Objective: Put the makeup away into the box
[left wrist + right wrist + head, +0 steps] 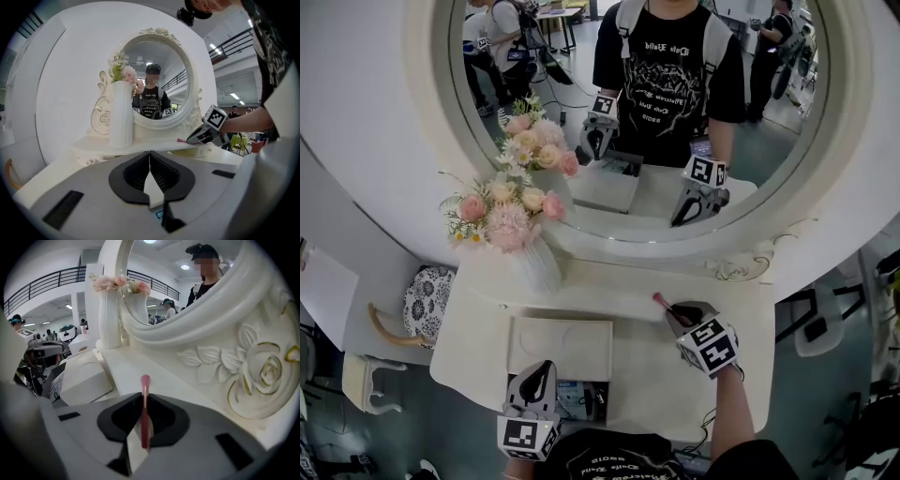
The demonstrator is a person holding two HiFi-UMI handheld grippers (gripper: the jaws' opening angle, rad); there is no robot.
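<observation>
A thin pink makeup stick [659, 301] lies along the raised shelf [609, 295] of the white vanity, under the round mirror. My right gripper [677, 314] is shut on its near end; in the right gripper view the pink stick [145, 404] runs straight out between the pads of the right gripper [143, 401]. The white box [560, 347] sits at the front left of the tabletop, lid raised, with small items inside [581, 398]. My left gripper [542, 373] hovers at the box's near left corner. Seen in its own view, the left gripper [149, 161] is shut with nothing in it.
A white vase [534, 264] of pink flowers stands at the shelf's left end. The mirror frame's carved rose [262, 376] is close on the right of the stick. A patterned stool [427, 300] stands left of the vanity.
</observation>
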